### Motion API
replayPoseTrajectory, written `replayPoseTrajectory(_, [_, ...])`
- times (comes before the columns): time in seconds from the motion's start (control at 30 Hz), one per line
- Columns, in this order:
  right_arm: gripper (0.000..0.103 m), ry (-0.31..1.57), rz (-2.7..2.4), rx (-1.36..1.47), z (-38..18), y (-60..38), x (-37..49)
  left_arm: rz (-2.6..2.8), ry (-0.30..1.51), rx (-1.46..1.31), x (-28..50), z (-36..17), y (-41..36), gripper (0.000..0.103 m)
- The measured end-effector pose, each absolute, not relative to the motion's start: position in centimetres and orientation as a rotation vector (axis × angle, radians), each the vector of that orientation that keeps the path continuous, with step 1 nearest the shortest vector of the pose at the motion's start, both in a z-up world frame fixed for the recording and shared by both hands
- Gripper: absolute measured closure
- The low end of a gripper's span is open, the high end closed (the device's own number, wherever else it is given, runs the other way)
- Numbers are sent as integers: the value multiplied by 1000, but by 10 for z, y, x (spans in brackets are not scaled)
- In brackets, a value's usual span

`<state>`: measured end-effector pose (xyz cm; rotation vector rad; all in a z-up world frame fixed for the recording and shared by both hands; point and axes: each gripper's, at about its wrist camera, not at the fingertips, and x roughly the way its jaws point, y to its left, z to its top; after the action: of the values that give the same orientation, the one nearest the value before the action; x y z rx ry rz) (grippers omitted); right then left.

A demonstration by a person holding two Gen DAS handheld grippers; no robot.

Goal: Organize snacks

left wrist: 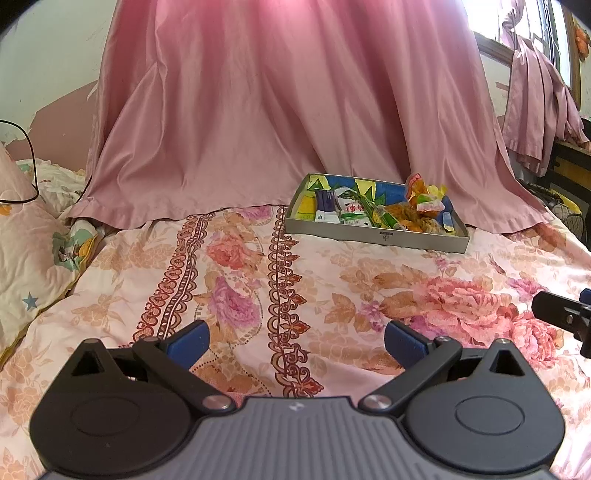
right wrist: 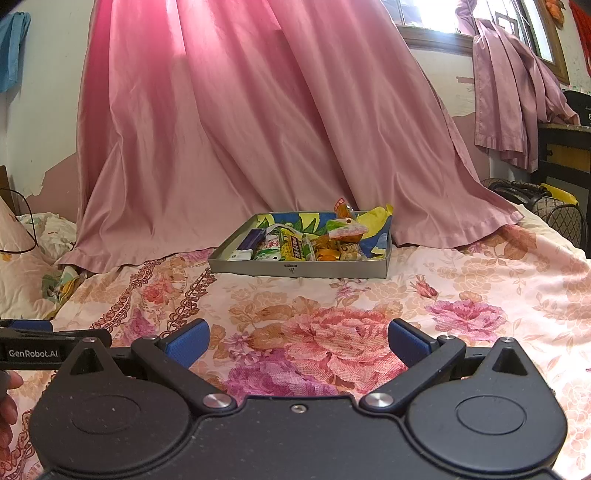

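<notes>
Pink curtain (right wrist: 236, 140) hangs behind a bed covered by a floral bedsheet (right wrist: 461, 288), with a window (right wrist: 443, 14) at the upper right of the room.

At the left edge of the bed lies a quilted pillow (left wrist: 33, 251), and a black cable (left wrist: 22, 162) loops above it.

Left gripper (left wrist: 297, 341) hovers over the near part of the sheet. Its blue-padded fingers (left wrist: 190, 341) stand wide apart with nothing between them.

Toward the far edge of the bed, just in front of the curtain hem, sits a shallow grey tray (right wrist: 332, 269) (left wrist: 369, 236), flat on the sheet. The snacks (right wrist: 306, 243) are all inside it, lying side by side in a row: a purple and white pack (right wrist: 247, 243) at the left end, then a green and white packet (right wrist: 271, 247), a yellow bar (right wrist: 293, 247), and orange wrapped pieces (right wrist: 328, 253) at the right. Labels are too small to read.

Right gripper (right wrist: 299, 341) hovers over the near sheet, well apart from the tray. Its fingers (right wrist: 408, 341) are likewise spread wide and empty.

At the right edge of the bed a woven bag (right wrist: 546, 206) rests beside a dark cabinet (right wrist: 565, 147).
</notes>
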<state>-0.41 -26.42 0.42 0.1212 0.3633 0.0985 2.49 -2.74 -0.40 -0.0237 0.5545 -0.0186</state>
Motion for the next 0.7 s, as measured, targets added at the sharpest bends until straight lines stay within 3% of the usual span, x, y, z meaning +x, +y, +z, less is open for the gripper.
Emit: replayPoseTrajectory(0.7, [1,365,98,121,4,-263,-4,-18,556,-23,25,-5,-28,0])
